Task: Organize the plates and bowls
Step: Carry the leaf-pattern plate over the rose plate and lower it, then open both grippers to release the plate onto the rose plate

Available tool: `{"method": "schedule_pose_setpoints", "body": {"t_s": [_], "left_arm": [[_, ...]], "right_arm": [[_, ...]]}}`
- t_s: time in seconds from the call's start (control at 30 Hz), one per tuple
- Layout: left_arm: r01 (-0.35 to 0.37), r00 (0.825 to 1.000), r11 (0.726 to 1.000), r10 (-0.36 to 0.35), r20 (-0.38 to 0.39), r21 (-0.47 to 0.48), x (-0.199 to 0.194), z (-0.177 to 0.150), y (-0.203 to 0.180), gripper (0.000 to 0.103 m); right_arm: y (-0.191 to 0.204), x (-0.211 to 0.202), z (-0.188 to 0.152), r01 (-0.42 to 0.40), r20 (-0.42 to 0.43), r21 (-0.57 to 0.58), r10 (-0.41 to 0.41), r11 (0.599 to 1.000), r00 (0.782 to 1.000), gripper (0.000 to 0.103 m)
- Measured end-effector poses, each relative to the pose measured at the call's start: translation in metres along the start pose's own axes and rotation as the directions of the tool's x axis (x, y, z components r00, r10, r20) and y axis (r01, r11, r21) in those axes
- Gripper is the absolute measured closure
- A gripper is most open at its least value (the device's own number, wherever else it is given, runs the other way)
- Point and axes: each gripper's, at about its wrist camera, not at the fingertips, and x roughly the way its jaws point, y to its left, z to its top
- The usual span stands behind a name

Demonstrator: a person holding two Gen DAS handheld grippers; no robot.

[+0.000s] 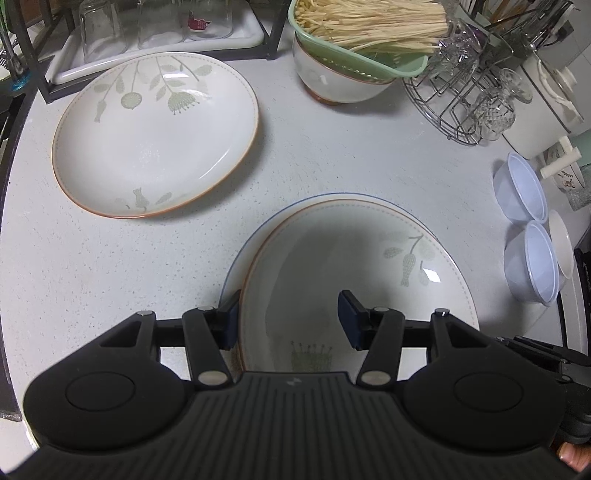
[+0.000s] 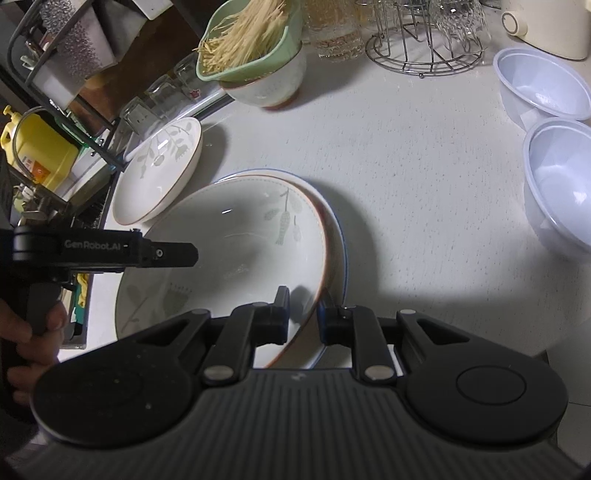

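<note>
My view is of a white speckled counter (image 1: 332, 162). Directly ahead of my left tongs (image 1: 288, 321), a blue-rimmed plate (image 1: 236, 266) sits on it. Farther ahead and to their left lies a leaf-patterned plate (image 1: 155, 136). Beyond it stands a black rack (image 1: 271, 33). Ahead of the tongs, at the back, rests a white bowl (image 1: 332, 81); right of that stands a wire stand (image 1: 450, 107). Far right of the tongs sit two translucent bowls (image 1: 532, 262).
</note>
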Motion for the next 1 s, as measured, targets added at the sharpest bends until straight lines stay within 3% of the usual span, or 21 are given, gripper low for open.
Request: {"method": "schedule_pose_setpoints", "body": {"t_s": [0.2,0.47,0.73,0.87,1.0], "left_arm": [[-0.003,1.000,0.999,0.003,0.001,-0.034,0.003,0.003,-0.006,0.032],[0.040,0.999,0.984,-0.039,0.007,-0.173,-0.001,0.009,0.008,0.030],[0.029,0.999,0.981,-0.025,0.026,-0.191,-0.020,0.014,0.019,0.031],[-0.009,0.999,0.991,0.015,0.051,-0.132,-0.029,0.015,0.012,0.031],[0.003,0.997,0.994,0.006,0.079,-0.109,-0.041,0.012,0.005,0.031]], "right_arm": [[-0.010,0.003,0.003,-0.039,0.000,0.042,0.039,0.998,0.999,0.085],[-0.011,0.008,0.005,-0.040,0.007,0.041,0.040,0.998,0.999,0.085],[-0.006,0.014,0.008,-0.012,0.017,0.014,0.012,1.000,1.000,0.086],[-0.005,0.017,0.007,-0.016,0.013,0.015,0.015,1.000,1.000,0.086],[0.001,0.011,0.008,0.021,0.035,-0.024,-0.020,0.999,0.999,0.086]]}}
